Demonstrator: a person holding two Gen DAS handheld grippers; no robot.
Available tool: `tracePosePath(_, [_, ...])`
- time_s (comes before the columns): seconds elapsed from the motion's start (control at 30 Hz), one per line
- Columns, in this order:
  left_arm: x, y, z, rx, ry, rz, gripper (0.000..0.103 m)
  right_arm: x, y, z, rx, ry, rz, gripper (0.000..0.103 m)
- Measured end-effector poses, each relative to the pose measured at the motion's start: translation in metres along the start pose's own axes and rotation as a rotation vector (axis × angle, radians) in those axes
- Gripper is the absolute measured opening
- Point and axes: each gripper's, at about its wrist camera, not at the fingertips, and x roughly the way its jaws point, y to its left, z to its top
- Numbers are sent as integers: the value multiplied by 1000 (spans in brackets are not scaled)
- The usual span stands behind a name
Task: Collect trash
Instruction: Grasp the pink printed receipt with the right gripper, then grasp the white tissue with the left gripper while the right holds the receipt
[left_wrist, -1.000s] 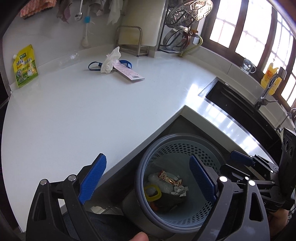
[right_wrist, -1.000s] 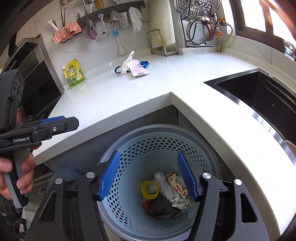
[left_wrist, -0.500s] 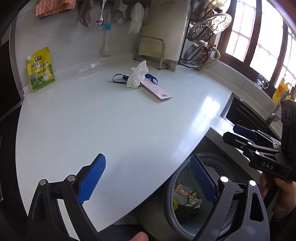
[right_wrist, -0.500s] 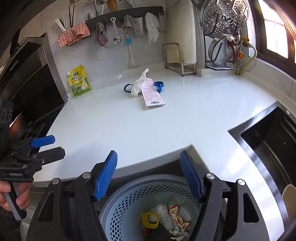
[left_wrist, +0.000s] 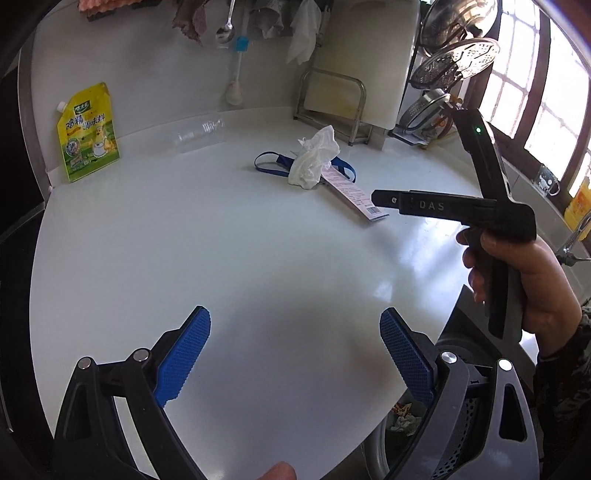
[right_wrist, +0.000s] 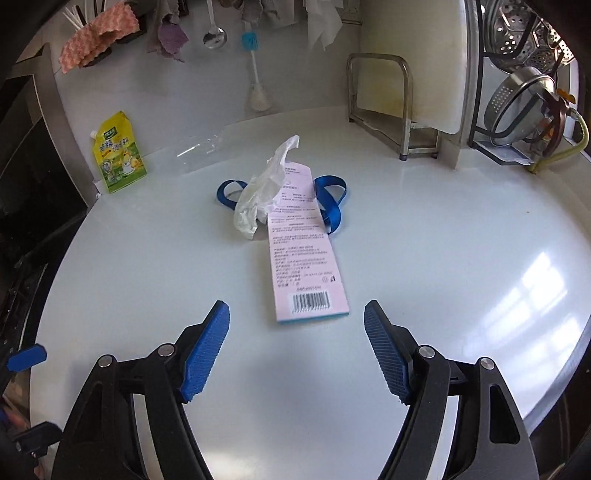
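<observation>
- Right gripper (right_wrist: 296, 347) spread wide, holding nothing, lined up just short of long pink cardboard label (right_wrist: 303, 254)
- Left gripper (left_wrist: 294, 354) equally agape and bare
- Some rubbish already in perforated grey bin (left_wrist: 458, 435)
- Left to collect: crumpled white tissue (right_wrist: 262, 188), blue ribbon loop (right_wrist: 330, 201)
- Bare white countertop (right_wrist: 424, 258) all round, wall rack well back
</observation>
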Motion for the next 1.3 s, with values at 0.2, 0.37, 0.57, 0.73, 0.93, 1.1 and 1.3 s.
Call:
tracePosePath(0.2, [20,17,1,-16,33,11,91,38,-2,25,-37,64,29,72])
tracePosePath(0.37, [28,24,4,-24,38,8,91,57,-3,24,-52,104,18,72])
tracePosePath(0.57, [34,27,5,-34,48,3,91,64,13,22,-161,96,-8,51])
tracePosePath(0.73, [33,21,2,-29,50,1,91,58,19,17,-161,91,27,51])
tracePosePath(0.93, [28,18,8,-27,36,3,91,23,21,19,-129,-1,60,51])
tracePosePath(1.1, [33,12,26,-2,8,10,91,0,17,20,-124,-43,61,51])
tracePosePath(1.3, [53,-3,57,13,5,-20,91,-25,-4,9,-80,-82,65,51])
